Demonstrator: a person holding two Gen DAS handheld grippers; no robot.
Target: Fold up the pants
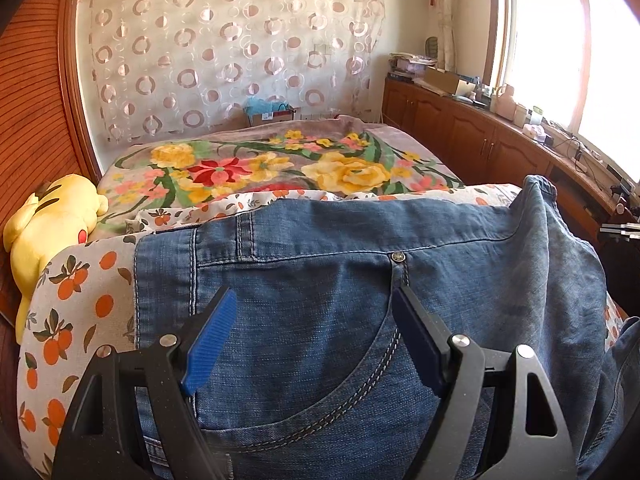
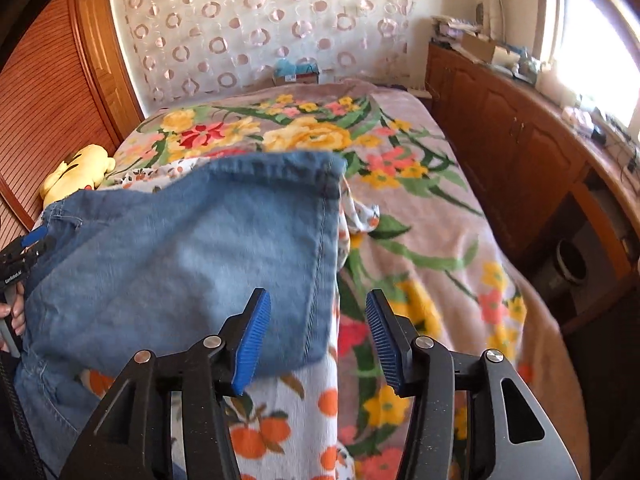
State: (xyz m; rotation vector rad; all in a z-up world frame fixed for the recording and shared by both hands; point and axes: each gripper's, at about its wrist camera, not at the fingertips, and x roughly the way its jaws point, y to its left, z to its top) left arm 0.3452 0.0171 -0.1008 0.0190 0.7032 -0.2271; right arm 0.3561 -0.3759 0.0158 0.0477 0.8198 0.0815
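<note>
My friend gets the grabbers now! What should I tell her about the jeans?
Left gripper: open, hovering over the waistband end of the jeans, by the pocket; not gripping.
Right gripper: open, nothing between its pads; the leg hem lies just ahead of it.
Jeans: on the orange-print sheet, over the floral blanket on the bed.
Done: the legs look folded up over the waist end.
Left: probably smooth it, then another fold. Yellow plush toy sits off to the side, out of the way.
</note>
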